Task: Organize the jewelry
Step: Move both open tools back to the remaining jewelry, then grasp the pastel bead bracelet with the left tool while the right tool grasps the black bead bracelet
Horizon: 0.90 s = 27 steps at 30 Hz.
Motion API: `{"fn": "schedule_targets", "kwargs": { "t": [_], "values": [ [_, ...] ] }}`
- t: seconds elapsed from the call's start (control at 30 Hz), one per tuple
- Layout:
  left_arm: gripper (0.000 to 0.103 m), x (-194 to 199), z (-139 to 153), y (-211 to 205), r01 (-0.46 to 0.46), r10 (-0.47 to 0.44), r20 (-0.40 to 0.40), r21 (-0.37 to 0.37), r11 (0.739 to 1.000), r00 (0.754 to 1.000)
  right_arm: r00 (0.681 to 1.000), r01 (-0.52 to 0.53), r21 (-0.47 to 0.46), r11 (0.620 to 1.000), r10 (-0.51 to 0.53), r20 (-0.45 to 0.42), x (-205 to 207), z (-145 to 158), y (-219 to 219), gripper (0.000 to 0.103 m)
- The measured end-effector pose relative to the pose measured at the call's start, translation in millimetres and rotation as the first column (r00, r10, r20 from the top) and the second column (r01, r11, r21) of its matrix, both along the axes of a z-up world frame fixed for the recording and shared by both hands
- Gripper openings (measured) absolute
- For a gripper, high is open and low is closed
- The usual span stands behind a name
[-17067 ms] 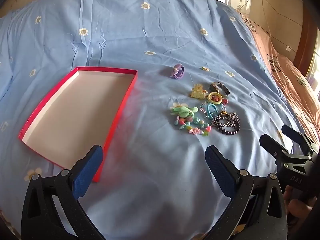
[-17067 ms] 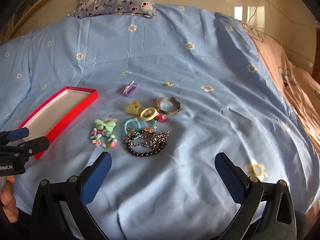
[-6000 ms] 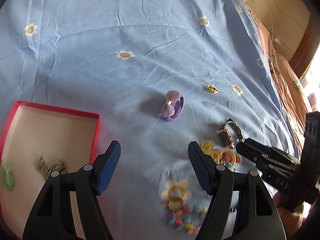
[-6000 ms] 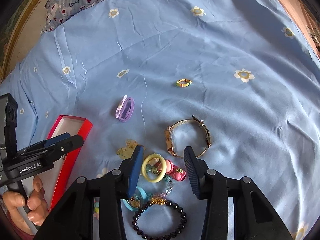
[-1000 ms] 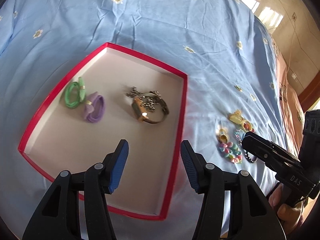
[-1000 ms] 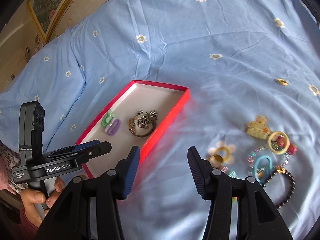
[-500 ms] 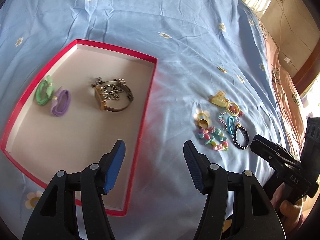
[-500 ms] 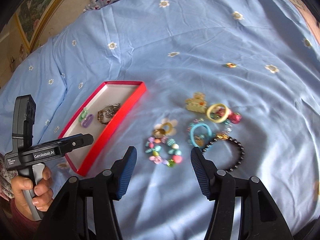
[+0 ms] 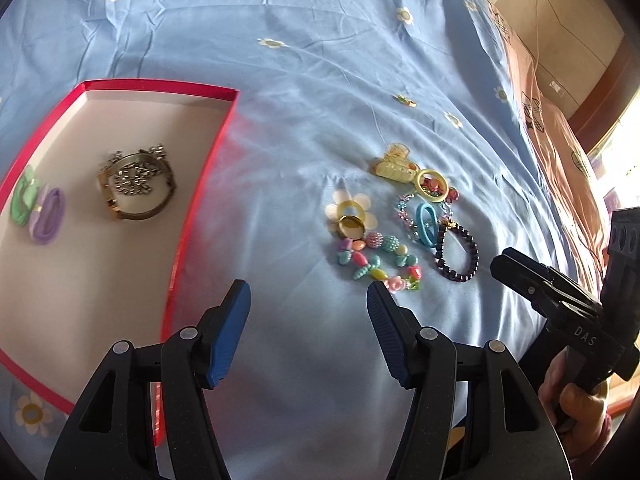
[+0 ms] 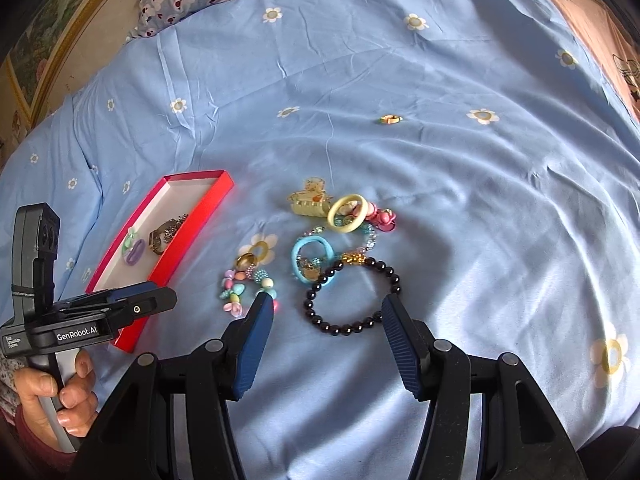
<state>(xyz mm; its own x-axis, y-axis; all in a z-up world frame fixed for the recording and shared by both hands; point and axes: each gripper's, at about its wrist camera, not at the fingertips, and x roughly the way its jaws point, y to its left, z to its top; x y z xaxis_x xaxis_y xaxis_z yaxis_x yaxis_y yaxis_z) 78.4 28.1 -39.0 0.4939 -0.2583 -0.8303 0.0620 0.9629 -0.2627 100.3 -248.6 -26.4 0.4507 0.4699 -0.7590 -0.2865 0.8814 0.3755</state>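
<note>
While both hand-held grippers gape, black bead bracelet (image 10: pixel 352 296) lies loose; tray (image 9: pixel 202 184) nearby.

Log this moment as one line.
left tongs open | right tongs open above black bead bracelet | red box partly filled

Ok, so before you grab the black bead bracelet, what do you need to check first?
1. Right gripper open: ok, fingers spread wide.
2. Right gripper empty: ok, nothing between the fingers.
3. Black bead bracelet lined up: ok, it lies on the blue sheet just ahead of the fingers.
4. Bracelet free of the others: not ok, its gold end touches the blue hair tie.
5. Room in the red box: ok, much of its floor is bare beside the watch.
6. Left gripper out of the way: ok, open and empty, off to the side.
</note>
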Motion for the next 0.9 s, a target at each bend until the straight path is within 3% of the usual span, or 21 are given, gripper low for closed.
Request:
{"fn": "schedule_targets", "kwargs": {
  "t": [0.43,0.67,0.73,0.77,0.8,0.9],
  "values": [
    [0.060,31,-17,-31,0.065,-0.064,-0.034,0.010,0.998,0.997,1.000,0.019,-0.056,0.998,-0.020,-0.018,15,-17,-9,0.058],
    [0.059,43,-29,-46,0.101,-0.099,-0.023,0.071,0.992,0.995,0.999,-0.017,-0.145,0.989,0.012,-0.036,25,-39,5,0.057],
    [0.051,43,-30,-50,0.113,-0.112,-0.009,0.100,0.989,0.994,1.000,-0.021,-0.182,0.983,0.019,-0.010,24,-41,11,0.052],
    [0.042,43,-30,-52,0.120,-0.120,-0.002,0.109,0.987,0.993,1.000,-0.021,-0.205,0.979,0.021,0.001,23,-42,14,0.049],
    [0.028,42,-31,-53,0.132,-0.133,0.002,0.103,0.986,0.991,1.000,-0.023,-0.216,0.976,0.026,0.011,23,-42,16,0.041],
    [0.008,44,-32,-52,0.153,-0.154,-0.003,0.068,0.986,0.988,0.999,-0.022,-0.222,0.975,0.029,0.026,22,-42,18,0.022]
  ]
}}
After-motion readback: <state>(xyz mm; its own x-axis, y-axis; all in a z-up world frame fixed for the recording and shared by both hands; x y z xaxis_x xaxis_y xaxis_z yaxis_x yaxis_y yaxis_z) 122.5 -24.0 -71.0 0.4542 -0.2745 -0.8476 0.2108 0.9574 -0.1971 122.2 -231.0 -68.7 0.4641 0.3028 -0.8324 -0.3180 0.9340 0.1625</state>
